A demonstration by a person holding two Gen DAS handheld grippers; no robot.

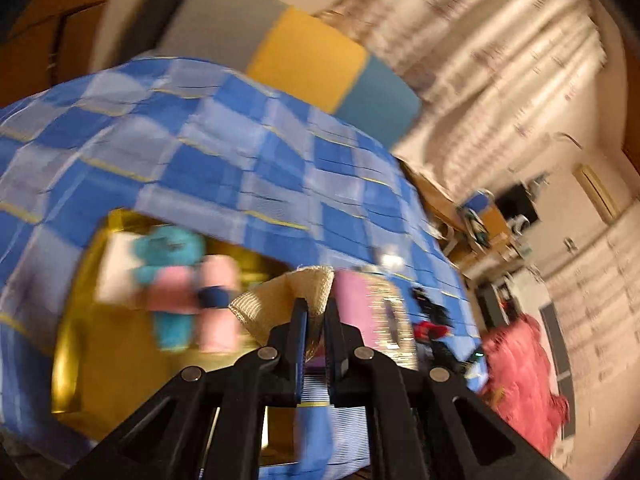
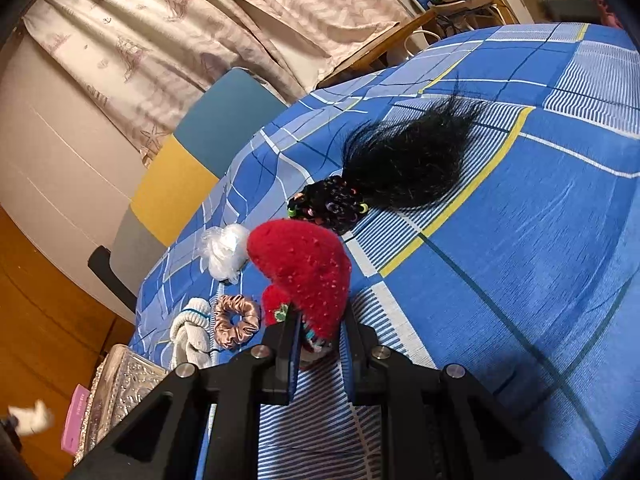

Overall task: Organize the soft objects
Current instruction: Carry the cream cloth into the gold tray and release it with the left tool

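Right gripper (image 2: 318,334) around red strawberry plush (image 2: 304,264)

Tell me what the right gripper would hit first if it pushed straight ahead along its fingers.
Beyond the red strawberry plush the right gripper already holds, probably the black beaded scrunchie with the black hairpiece just behind it; depth is uncertain.

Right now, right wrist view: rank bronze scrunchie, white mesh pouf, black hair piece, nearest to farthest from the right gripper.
From the right gripper:
1. Bronze scrunchie, just left of the fingers.
2. White mesh pouf, further up-left on the bedspread.
3. Black hair piece, farthest, up-right.
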